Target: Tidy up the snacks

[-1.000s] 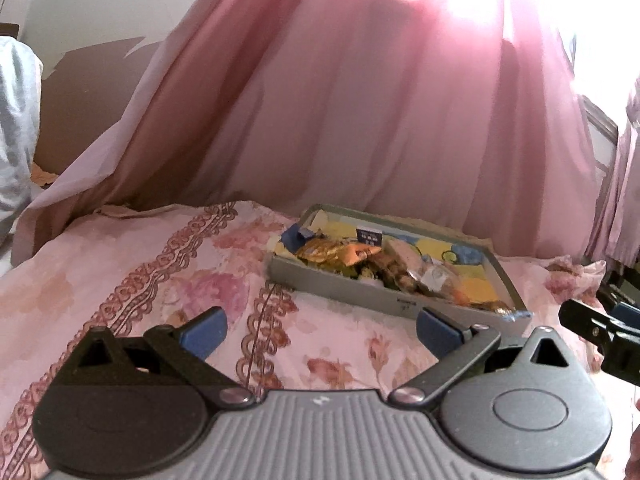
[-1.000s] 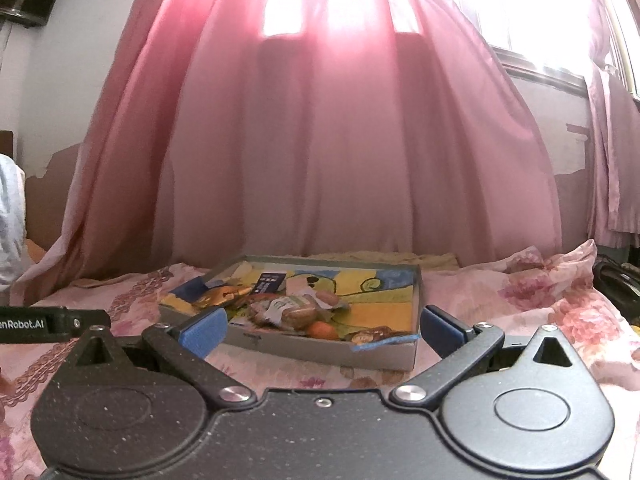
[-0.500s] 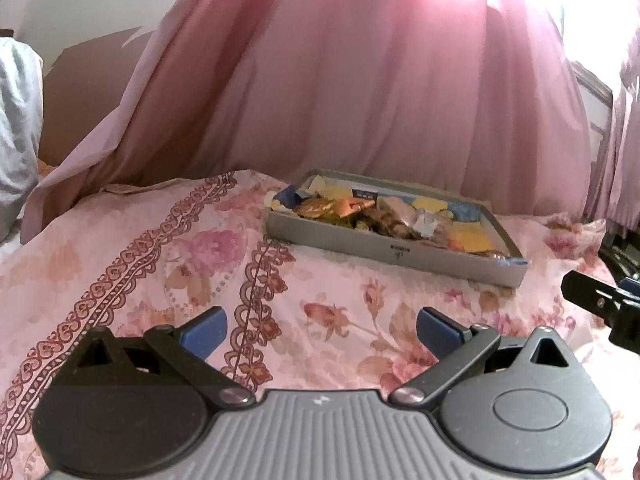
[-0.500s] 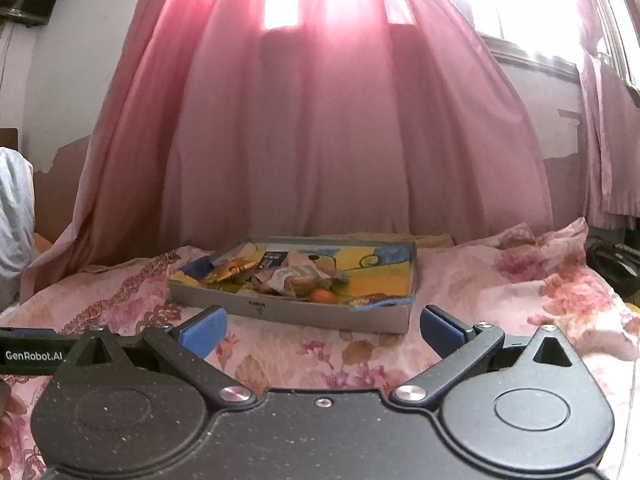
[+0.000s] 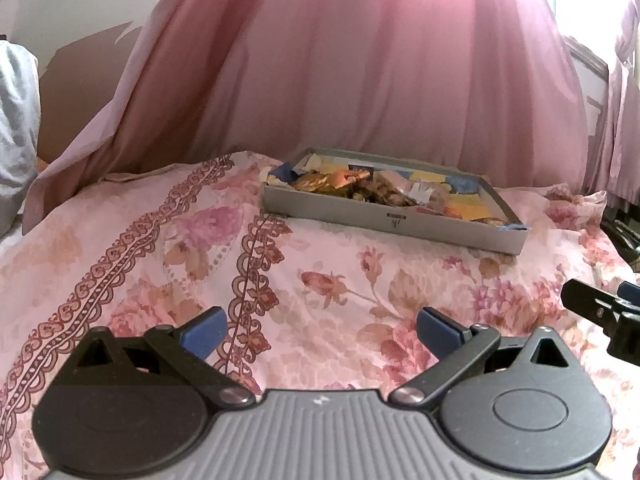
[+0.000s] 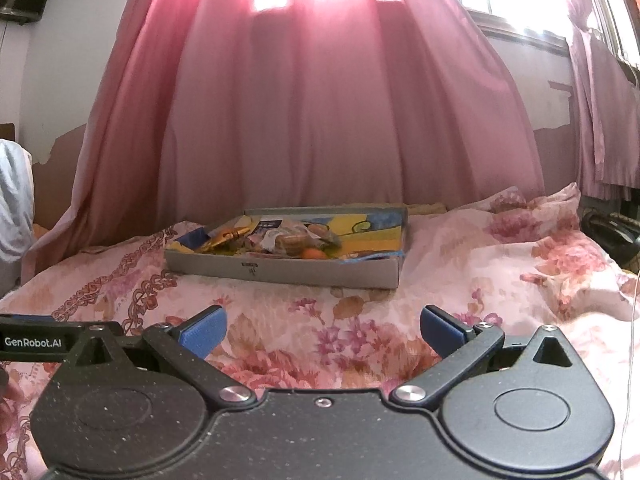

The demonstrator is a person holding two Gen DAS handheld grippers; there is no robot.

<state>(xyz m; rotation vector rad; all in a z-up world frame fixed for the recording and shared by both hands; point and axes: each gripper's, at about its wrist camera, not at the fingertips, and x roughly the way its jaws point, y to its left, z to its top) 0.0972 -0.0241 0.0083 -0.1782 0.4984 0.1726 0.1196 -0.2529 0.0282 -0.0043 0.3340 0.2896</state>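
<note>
A shallow grey cardboard box point(image 5: 384, 220) lies on the floral bedspread, with a pile of wrapped snacks point(image 5: 360, 188) in its left half. It also shows in the right wrist view point(image 6: 288, 268), its snacks point(image 6: 280, 238) heaped at the left and middle. My left gripper point(image 5: 320, 330) is open and empty, well short of the box. My right gripper point(image 6: 322, 330) is open and empty, also well short of the box. The right gripper's side shows at the right edge of the left wrist view point(image 5: 600, 312).
The pink floral bedspread point(image 5: 200, 260) covers the bed. A pink curtain point(image 6: 320, 120) hangs behind the box, backlit by a window. A white cloth point(image 5: 16, 128) is at the far left. A dark object point(image 6: 612, 236) lies at the bed's right edge.
Both grippers have pulled back from the box, which now looks smaller and farther. More bedspread shows between the fingers and the box. Both stay open.
</note>
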